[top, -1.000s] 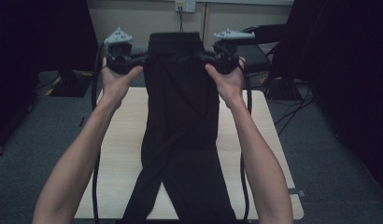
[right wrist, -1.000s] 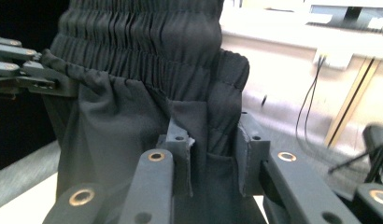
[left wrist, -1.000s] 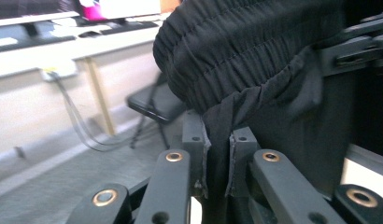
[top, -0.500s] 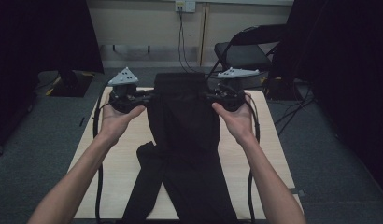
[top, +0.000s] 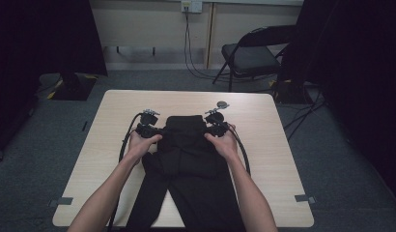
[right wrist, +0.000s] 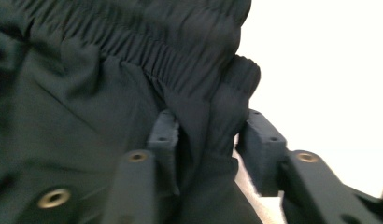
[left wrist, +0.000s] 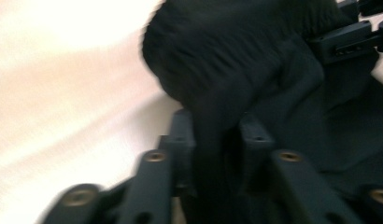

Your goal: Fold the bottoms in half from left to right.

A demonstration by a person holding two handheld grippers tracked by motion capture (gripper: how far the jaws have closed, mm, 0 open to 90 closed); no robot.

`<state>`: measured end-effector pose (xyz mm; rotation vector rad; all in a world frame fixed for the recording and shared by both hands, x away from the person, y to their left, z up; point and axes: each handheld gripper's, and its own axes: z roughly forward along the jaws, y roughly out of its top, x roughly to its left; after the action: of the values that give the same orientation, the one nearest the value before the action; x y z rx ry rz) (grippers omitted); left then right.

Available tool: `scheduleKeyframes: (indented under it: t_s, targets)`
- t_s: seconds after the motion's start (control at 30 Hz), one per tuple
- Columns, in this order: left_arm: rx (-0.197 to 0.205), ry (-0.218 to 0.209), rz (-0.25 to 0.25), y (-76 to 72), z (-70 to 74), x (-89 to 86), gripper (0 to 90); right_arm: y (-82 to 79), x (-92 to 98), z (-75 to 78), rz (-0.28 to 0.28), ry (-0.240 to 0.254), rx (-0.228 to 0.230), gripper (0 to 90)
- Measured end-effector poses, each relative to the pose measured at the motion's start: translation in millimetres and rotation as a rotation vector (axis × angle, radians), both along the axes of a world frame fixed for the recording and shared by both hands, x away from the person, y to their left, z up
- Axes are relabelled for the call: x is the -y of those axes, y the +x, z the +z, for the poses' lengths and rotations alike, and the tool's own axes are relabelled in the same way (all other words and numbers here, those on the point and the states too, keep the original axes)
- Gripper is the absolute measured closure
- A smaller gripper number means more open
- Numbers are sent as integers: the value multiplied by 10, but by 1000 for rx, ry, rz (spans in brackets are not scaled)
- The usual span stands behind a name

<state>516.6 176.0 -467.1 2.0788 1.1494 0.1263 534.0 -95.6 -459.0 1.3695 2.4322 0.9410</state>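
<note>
Work in hand: a pair of black trousers [top: 186, 164] is being laid out flat on a pale wooden table [top: 114, 121].
Trousers: the waistband lies near the table's middle; the legs run back toward the near edge, and the leg ends are cut off by the frame.
Left gripper [top: 155, 130]: held at the waistband's left corner. Its jaws have just been opening; a fold of cloth [left wrist: 213, 140] is seen between them, no longer pinched tight.
Right gripper [top: 213, 129]: held at the waistband's right corner. Its jaws have just been opening too; the gathered elastic edge [right wrist: 213, 116] sits loosely between them, with a gap at one pad.
Done: the trousers are judged to be set down, the waistband stretched level.
Left: full release, and any smoothing or folding.
Writing: no brand, label or lettering can be read.
</note>
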Motion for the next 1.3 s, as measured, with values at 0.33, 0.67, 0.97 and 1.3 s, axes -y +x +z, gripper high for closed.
scheduleKeyframes:
  t_s: [0.33, 0.67, 0.97, 1.3]
  targets:
    - [166, -38, -1, -479, 465, -290, 408, -559, 283, 398, 78, 77, 143, 358]
    - [90, 74, -237, -1211, 80, 191, 516, -1511, 148, -12, 266, -22, 85, 523]
    - [117, 134, -162, -917, -107, 279, 583, -1160, -63, -219, 214, -87, 81, 439]
    - [166, 161, -29, -75, -142, 216, 598, -506, -299, -232, 150, -109, 90, 392]
